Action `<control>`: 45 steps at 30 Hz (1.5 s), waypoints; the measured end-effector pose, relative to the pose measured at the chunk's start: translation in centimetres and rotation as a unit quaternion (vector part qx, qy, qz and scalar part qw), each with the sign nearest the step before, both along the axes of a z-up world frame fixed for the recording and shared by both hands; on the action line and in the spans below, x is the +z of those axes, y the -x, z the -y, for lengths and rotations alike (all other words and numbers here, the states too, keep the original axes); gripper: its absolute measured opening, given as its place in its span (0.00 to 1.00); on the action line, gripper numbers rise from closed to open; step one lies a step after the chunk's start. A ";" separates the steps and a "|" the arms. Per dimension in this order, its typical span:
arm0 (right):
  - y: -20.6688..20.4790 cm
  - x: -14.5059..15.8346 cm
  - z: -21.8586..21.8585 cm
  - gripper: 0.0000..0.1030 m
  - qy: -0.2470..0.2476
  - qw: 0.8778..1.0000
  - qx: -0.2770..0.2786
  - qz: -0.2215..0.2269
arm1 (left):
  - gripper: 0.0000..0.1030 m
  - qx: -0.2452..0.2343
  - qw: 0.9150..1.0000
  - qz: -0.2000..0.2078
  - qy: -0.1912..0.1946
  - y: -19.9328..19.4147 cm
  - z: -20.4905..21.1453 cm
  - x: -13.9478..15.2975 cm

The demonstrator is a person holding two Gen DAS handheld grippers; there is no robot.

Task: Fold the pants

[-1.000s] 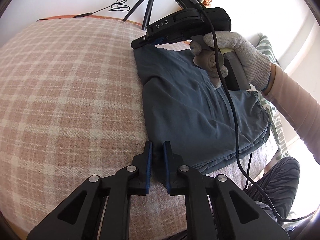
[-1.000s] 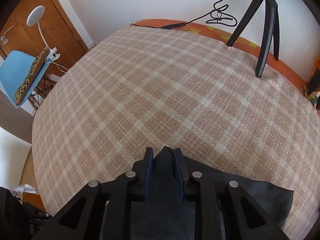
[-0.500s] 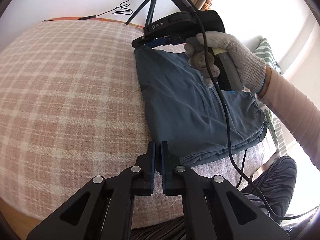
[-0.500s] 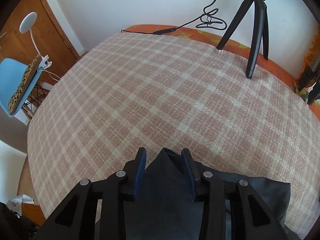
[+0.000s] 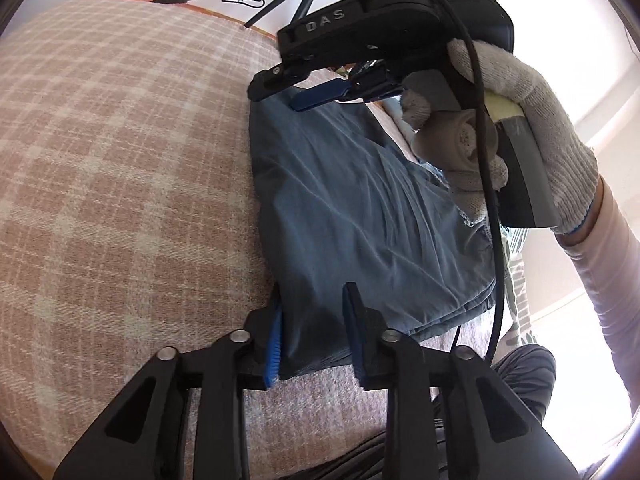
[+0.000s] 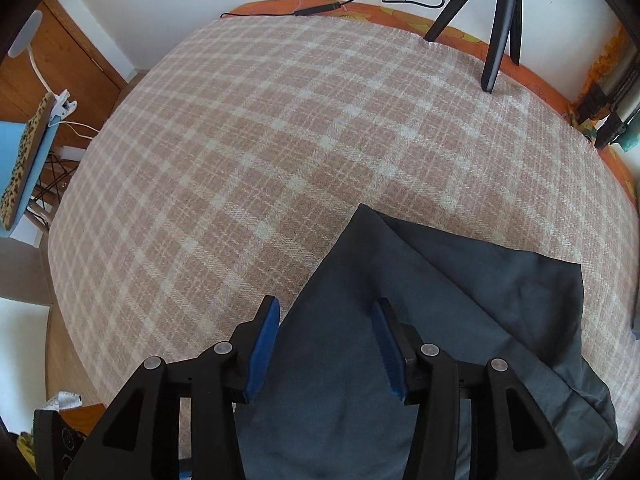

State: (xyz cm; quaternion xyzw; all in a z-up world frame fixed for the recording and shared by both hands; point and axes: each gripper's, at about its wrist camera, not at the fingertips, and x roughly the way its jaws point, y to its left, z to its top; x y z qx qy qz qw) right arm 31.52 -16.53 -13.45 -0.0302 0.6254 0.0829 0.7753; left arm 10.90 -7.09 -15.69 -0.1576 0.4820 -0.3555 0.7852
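The blue-grey pants (image 5: 360, 216) lie folded into a compact stack on the plaid blanket (image 5: 120, 160). My left gripper (image 5: 316, 324) is open, its jaws astride the stack's near corner. My right gripper (image 5: 296, 92), held in a gloved hand, hovers open over the far corner of the stack. In the right wrist view the pants (image 6: 440, 320) lie flat with a pointed corner ahead, and my right gripper (image 6: 326, 344) is open just above the cloth.
A black tripod (image 6: 496, 20) and a cable (image 6: 320, 10) stand at the bed's far edge. A blue chair (image 6: 24, 152) with a lamp is off the bed's left side. A striped pillow (image 5: 516, 280) lies beside the pants.
Both grippers have opened and let go of the pants' corners. The right gripper has lifted and drawn back, so the far corner now lies flat on the blanket.
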 end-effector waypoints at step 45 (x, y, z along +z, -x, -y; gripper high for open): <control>10.3 12.8 19.5 0.00 -0.162 0.961 -0.165 0.153 | 0.05 -0.194 0.971 0.137 -0.010 3.3 15.5 13.5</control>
